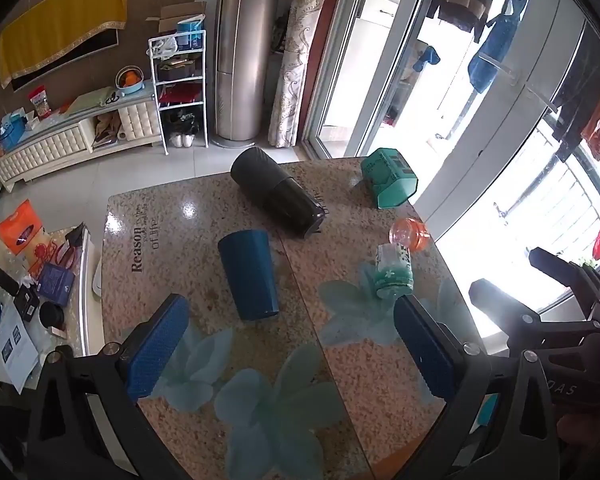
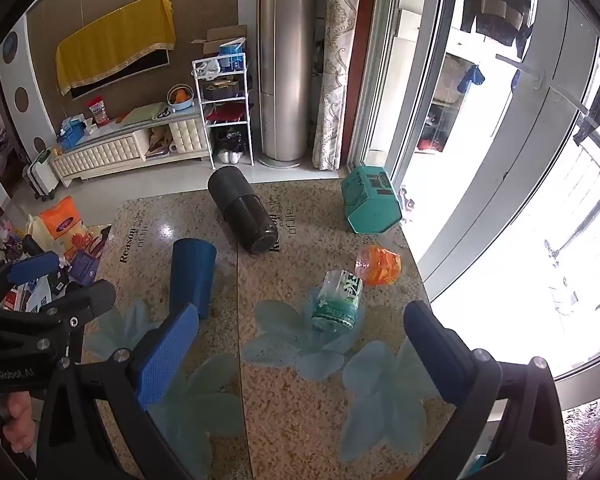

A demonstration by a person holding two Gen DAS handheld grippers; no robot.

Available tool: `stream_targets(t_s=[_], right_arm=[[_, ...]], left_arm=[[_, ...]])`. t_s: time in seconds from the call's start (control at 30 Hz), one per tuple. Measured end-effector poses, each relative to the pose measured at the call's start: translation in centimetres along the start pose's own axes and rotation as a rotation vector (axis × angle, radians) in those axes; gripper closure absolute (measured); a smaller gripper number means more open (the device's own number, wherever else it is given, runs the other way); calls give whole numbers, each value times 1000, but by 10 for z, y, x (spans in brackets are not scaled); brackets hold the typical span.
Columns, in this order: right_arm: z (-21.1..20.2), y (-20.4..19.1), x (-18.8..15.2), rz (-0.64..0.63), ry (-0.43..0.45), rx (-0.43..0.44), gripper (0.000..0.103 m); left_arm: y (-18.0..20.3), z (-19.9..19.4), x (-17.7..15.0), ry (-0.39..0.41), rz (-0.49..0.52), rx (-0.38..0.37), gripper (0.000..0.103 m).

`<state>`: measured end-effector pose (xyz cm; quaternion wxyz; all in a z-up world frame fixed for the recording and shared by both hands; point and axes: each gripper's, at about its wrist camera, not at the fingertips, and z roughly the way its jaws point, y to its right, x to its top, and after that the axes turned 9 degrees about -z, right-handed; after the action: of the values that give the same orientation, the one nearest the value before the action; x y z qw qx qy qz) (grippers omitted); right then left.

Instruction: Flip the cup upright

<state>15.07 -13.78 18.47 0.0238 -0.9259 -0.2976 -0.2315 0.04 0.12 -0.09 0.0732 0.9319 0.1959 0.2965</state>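
A dark blue cup (image 1: 249,274) lies on its side on the speckled table (image 1: 204,208), its wider end toward the far side. It also shows in the right wrist view (image 2: 191,276). My left gripper (image 1: 290,344) is open and empty, hovering just short of the cup, with blue pads (image 1: 158,346) wide apart. My right gripper (image 2: 302,354) is open and empty, to the right of the cup, above a green-labelled jar (image 2: 337,300). The left gripper also shows at the left edge of the right wrist view (image 2: 56,280).
A black cylinder (image 1: 278,194) lies on its side behind the cup. A green-labelled jar (image 1: 394,266), an orange-capped clear jar (image 1: 410,234) and a teal hexagonal box (image 1: 388,179) stand at the right. The table's right edge faces glass doors. A cluttered side table (image 1: 28,292) sits left.
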Motion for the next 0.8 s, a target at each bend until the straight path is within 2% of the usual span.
stream_targets(t_s=[0.2, 0.27, 0.8], right_arm=[[-1, 1, 0, 5, 7, -1, 0], [-1, 1, 0, 7, 7, -2, 0], [-2, 1, -3, 2, 2, 0, 0]], left_arm=[[13, -3, 0, 19, 10, 9, 0], [1, -4, 0, 17, 2, -8, 0], [-3, -4, -3, 4, -6, -14, 0]])
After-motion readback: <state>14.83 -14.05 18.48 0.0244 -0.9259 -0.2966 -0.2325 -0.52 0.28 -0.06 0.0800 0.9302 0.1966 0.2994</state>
